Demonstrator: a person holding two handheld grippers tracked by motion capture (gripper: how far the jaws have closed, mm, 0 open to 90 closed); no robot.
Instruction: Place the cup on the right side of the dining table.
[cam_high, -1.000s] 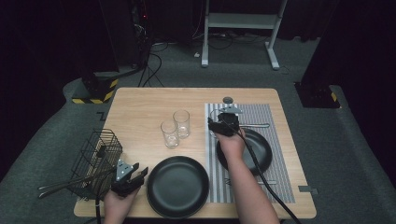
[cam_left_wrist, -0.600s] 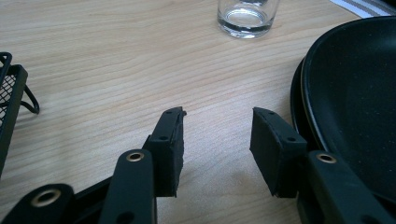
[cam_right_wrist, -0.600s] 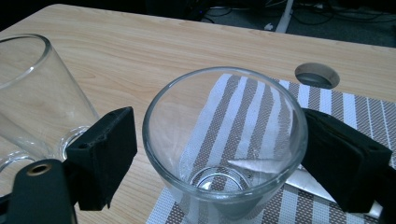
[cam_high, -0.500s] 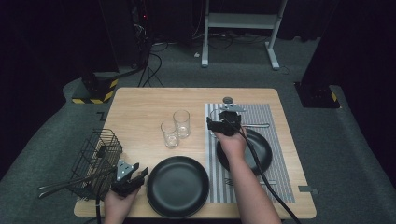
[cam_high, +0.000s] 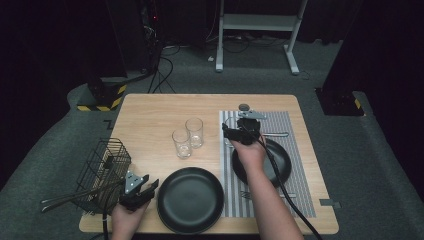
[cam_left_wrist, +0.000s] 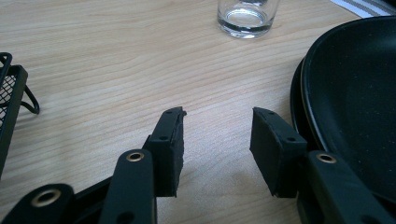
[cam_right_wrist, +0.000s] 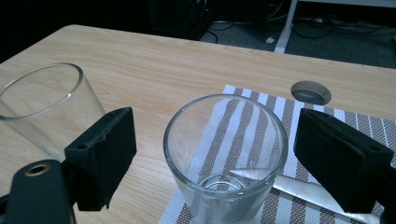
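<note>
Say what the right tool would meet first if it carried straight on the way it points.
Most likely the clear drinking glass on the striped placemat: it stands between the open jaws of the right tool, which have just been opening, touching neither pad.

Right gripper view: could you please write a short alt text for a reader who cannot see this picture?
A clear drinking glass stands upright on a striped placemat, between the open black jaws of the right gripper, which do not touch it. A second clear glass stands at the left on the wooden table, and a knife blade lies on the mat.
</note>
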